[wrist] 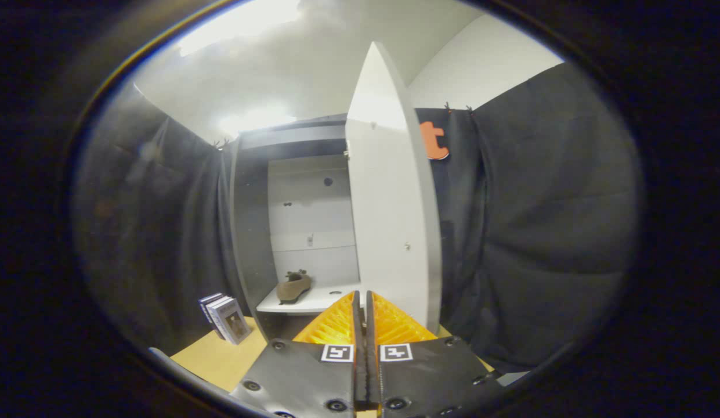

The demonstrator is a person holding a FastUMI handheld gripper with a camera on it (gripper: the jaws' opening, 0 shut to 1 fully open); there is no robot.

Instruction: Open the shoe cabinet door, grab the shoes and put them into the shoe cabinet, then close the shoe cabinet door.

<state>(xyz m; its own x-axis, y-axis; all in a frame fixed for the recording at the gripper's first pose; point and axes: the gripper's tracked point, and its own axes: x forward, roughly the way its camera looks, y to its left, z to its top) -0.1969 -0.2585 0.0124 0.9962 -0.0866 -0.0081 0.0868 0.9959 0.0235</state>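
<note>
The shoe cabinet [290, 191] stands ahead with its white door [391, 220] swung open toward me, edge-on just right of my fingertips. A brown shoe [294, 286] lies on the cabinet's white bottom shelf [319, 302], left of and beyond my fingers. My gripper [362, 297] is shut with its two fingers pressed together and nothing between them. Its tips sit low in front of the shelf edge, close to the door's lower inner face.
Several books [225, 318] stand upright on the wooden table [220, 357], left of the cabinet. Black cloth hangs on both sides. A dark cabinet side panel [246, 232] rises at the left of the opening.
</note>
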